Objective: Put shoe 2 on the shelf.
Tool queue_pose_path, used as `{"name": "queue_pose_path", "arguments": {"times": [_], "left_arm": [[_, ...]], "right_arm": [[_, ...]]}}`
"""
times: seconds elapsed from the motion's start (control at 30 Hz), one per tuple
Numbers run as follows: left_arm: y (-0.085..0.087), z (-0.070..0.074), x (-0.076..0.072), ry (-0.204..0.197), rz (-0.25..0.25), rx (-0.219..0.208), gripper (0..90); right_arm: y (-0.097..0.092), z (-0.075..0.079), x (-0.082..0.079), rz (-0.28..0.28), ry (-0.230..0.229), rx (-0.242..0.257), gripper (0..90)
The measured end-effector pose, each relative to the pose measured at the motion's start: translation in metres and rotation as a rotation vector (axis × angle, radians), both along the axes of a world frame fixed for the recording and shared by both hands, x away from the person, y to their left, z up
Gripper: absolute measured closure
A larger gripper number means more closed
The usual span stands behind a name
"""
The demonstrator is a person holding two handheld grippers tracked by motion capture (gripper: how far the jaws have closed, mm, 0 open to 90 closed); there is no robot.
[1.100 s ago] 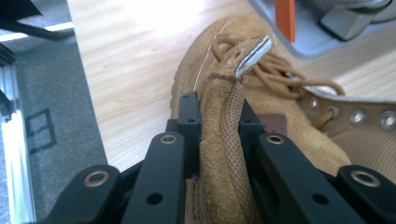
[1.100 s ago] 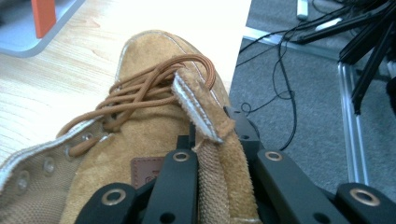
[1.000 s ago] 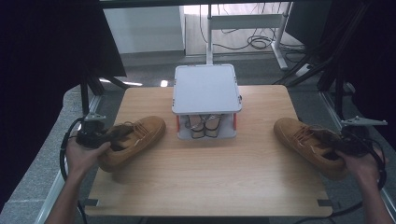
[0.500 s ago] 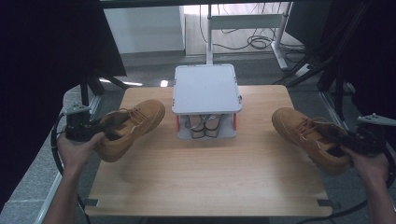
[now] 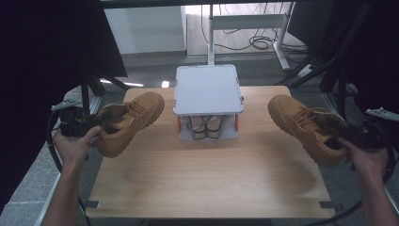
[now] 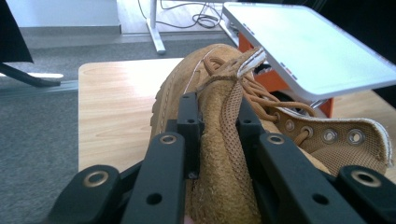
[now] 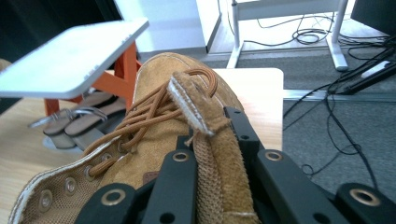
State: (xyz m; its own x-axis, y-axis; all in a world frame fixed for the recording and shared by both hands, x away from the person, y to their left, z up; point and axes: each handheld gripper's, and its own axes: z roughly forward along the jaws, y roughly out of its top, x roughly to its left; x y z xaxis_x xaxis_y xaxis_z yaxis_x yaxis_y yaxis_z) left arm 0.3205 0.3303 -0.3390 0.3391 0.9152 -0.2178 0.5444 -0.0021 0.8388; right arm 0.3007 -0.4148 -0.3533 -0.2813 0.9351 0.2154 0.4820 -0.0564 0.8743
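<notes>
High view: 2 boots (image 5: 129,120) clamped in 2 grippers (image 5: 96,123).

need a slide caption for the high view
Left gripper and right gripper each clamp a tan boot either side of a small white rack holding sandals.

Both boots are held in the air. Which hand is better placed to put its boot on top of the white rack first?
Probably the left. The left boot, clamped in the left gripper, has its toe almost at the white rack. The right boot in the right gripper hangs farther off.
</notes>
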Motion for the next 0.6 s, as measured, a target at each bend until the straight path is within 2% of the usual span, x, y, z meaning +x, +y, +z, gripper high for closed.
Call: {"name": "queue_pose_path", "arguments": {"times": [0.47,0.6], "left_arm": [[-0.005,0.024,0.005,-0.041,0.019,-0.026,77.8],[-0.008,0.032,0.006,-0.060,0.014,-0.051,77.8]], "right_arm": [[0.026,0.018,0.016,-0.024,-0.049,0.109,82.3],[0.034,0.024,0.020,-0.016,-0.062,0.129,82.4]]}}
